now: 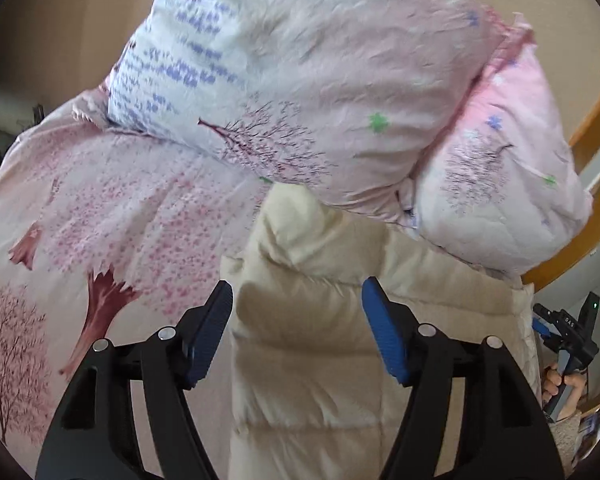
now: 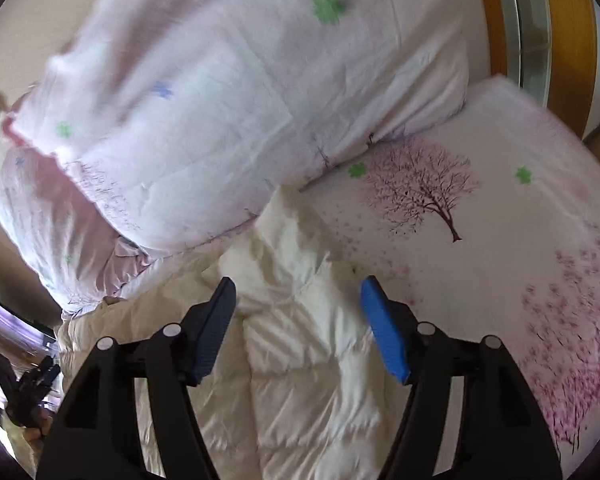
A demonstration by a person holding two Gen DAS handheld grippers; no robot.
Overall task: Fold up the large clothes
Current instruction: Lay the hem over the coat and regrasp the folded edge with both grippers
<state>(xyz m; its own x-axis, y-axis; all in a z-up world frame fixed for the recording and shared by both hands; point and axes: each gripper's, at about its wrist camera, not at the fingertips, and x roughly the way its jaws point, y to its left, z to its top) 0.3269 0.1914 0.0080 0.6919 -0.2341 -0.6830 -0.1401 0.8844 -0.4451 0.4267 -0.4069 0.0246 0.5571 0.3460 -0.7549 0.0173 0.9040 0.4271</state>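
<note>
- A cream quilted down jacket (image 1: 312,360) lies spread on a bed, over a pink bed sheet (image 1: 100,208) printed with cherry-blossom trees.
- In the left wrist view a puffy folded part of the jacket rises between the two blue pads of the left tongs (image 1: 297,332), and the quilted body runs down towards the bottom edge of the picture.
- The left tongs stand apart; neither pad presses on the fabric, and the jacket sits in the gap below them.
- In the right wrist view the same jacket (image 2: 300,344) lies crumpled beneath the right tongs (image 2: 298,328), with one pale flap reaching up towards the bedding behind it.
- The right tongs are also apart, their blue pads clear of the cloth on both sides.
- A bundled pink quilt (image 1: 320,80) with blue and green flower marks is heaped at the far end of the bed, touching the upper end of the jacket; in the right view it (image 2: 220,100) fills the upper left.
- At the right edge of the left view the other tool shows beside the jacket, with the person's hand (image 1: 556,388) on its grip.
- A wooden bed frame (image 1: 592,128) curves behind the quilt.
</note>
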